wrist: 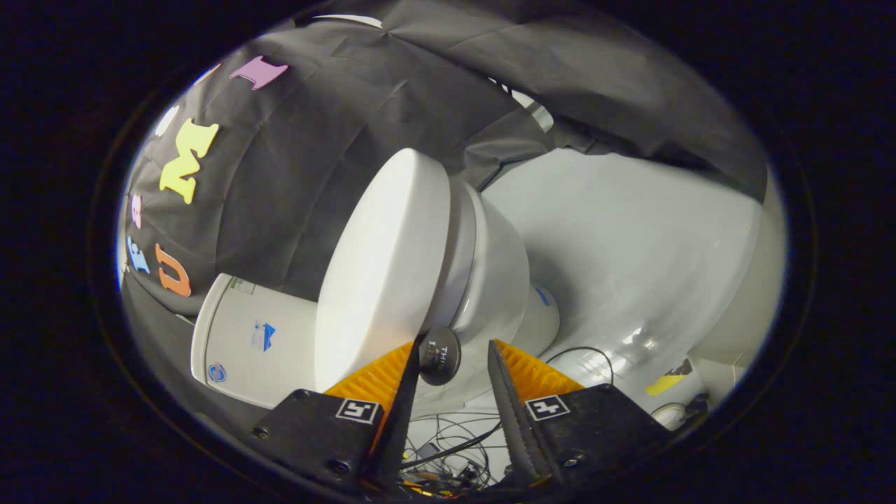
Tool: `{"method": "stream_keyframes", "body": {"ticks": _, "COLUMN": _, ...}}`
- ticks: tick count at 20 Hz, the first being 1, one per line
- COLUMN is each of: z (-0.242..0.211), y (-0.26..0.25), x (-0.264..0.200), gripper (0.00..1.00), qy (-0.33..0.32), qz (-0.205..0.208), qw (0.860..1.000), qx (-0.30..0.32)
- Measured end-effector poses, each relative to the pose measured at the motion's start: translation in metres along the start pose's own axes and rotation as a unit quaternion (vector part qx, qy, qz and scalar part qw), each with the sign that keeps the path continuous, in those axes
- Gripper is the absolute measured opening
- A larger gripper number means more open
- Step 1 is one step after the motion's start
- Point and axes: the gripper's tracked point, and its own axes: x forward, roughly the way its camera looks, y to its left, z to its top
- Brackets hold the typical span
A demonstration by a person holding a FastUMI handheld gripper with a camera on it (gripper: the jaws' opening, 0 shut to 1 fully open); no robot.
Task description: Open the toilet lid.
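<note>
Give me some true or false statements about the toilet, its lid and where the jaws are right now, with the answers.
1. The toilet lid is lifted partway off the bowl. True.
2. The gripper has its jaws clamped shut on the lid. False: the jaws stand apart, with a gap between them.
3. A round dark knob sits at the lid's front edge, between the fingers and against one of them. True.
4. The tank is black. False: it is white.
5. Loose cables lie on the floor below the fingers. True.
</note>
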Motion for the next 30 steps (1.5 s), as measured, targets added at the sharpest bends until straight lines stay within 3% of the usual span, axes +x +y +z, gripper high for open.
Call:
{"method": "stream_keyframes", "body": {"ticks": 3, "z": -0.001, "y": 0.008, "x": 0.006, "gripper": 0.51, "qy": 0.003, "qz": 0.019, "qw": 1.000, "qx": 0.005}}
{"method": "stream_keyframes", "body": {"ticks": 5, "z": -0.001, "y": 0.007, "x": 0.006, "gripper": 0.35, "qy": 0.005, "qz": 0.020, "qw": 1.000, "qx": 0.008}}
{"method": "stream_keyframes", "body": {"ticks": 10, "z": 0.002, "y": 0.011, "x": 0.005, "gripper": 0.20, "qy": 0.013, "qz": 0.034, "qw": 0.998, "qx": 0.053}}
{"method": "stream_keyframes", "body": {"ticks": 16, "z": -0.001, "y": 0.014, "x": 0.002, "gripper": 0.19, "qy": 0.023, "qz": 0.016, "qw": 0.996, "qx": 0.087}}
{"method": "stream_keyframes", "body": {"ticks": 21, "z": -0.001, "y": 0.014, "x": 0.000, "gripper": 0.18, "qy": 0.018, "qz": 0.015, "qw": 0.999, "qx": 0.045}}
{"method": "stream_keyframes", "body": {"ticks": 26, "z": 0.002, "y": 0.017, "x": -0.004, "gripper": 0.10, "qy": 0.022, "qz": 0.024, "qw": 0.999, "qx": 0.042}}
{"method": "stream_keyframes", "body": {"ticks": 30, "z": 0.004, "y": 0.028, "x": -0.010, "gripper": 0.10, "qy": 0.018, "qz": 0.025, "qw": 0.999, "qx": 0.041}}
